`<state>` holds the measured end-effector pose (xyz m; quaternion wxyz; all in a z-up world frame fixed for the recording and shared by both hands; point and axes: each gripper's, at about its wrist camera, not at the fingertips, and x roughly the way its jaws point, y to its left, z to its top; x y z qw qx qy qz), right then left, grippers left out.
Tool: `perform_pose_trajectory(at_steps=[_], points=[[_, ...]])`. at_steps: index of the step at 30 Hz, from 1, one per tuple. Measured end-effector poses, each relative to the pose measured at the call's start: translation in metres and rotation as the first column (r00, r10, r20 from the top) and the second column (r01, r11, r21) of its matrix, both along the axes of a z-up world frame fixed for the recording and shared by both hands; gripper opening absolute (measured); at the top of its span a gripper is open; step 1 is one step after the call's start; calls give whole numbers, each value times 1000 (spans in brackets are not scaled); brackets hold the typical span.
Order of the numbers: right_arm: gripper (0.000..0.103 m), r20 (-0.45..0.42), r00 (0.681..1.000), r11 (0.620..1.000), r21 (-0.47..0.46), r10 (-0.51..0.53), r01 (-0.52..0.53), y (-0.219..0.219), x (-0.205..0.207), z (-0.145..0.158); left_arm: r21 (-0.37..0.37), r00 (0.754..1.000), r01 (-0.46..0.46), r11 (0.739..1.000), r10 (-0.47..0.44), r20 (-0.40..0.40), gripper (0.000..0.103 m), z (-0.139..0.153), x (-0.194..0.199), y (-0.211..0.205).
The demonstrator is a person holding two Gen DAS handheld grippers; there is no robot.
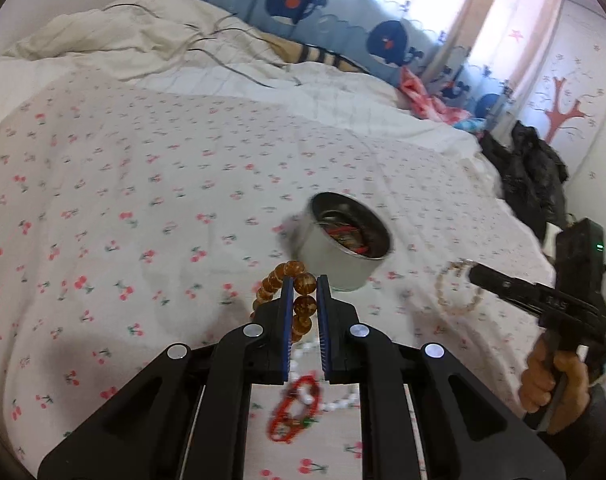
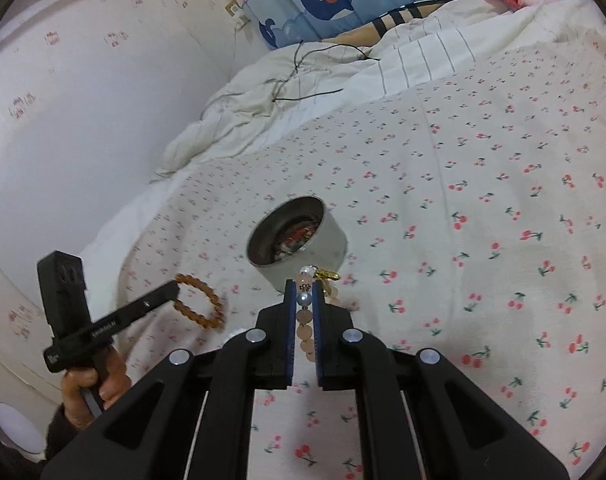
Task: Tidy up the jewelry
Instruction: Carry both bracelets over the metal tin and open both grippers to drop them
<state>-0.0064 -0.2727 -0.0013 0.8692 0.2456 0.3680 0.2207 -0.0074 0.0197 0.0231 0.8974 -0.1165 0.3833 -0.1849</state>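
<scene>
Left gripper (image 1: 305, 286) clamps the amber bead bracelet (image 1: 303, 284); right gripper (image 2: 305, 292) clamps the pink bead bracelet (image 2: 306, 322). The open tin (image 1: 349, 238) lies just beyond both fingertip pairs, roughly equidistant.

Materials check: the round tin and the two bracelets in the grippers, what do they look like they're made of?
Round tin: looks like bare metal, a dull silver wall with a soft sheen.
Amber bracelet in the left gripper: glossy translucent brown beads, maybe resin, glass or amber.
Pink bracelet in the right gripper: pale matte pink beads, one pearly bluish bead, a gold-toned charm; stone or plastic, unclear.
</scene>
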Motion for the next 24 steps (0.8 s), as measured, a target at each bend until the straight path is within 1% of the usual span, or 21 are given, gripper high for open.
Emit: perform_pose_trajectory(at_steps=[3,6,9,12,15,17,20,24], points=[[8,24,999,1000,9,26,-26,8,0,6,15,999,35,999,-35,16,10,9,2,-11],[8,42,998,999,-2,46,-46,16,1,15,1,997,75,997,-75,31,10,23,9,-25],[8,57,997,998,13,54,-55,18,5,24,2,992,110,994,-110,61,10,39,17,-40],[8,75,996,998,20,56,-57,18,14,34,-12,987,138,990,-136,85,10,53,28,-52],[8,65,997,998,45,51,-54,17,28,35,-27,983,158,987,-154,96,10,60,41,-64],[8,59,997,997,54,51,-55,18,38,35,-37,982,168,985,-164,89,10,59,50,-70],[8,49,997,996,66,53,-56,22,52,33,-48,983,174,984,-171,61,10,47,67,-75],[8,31,998,996,66,62,-64,29,70,27,-58,989,145,988,-146,-14,10,16,89,-71]])
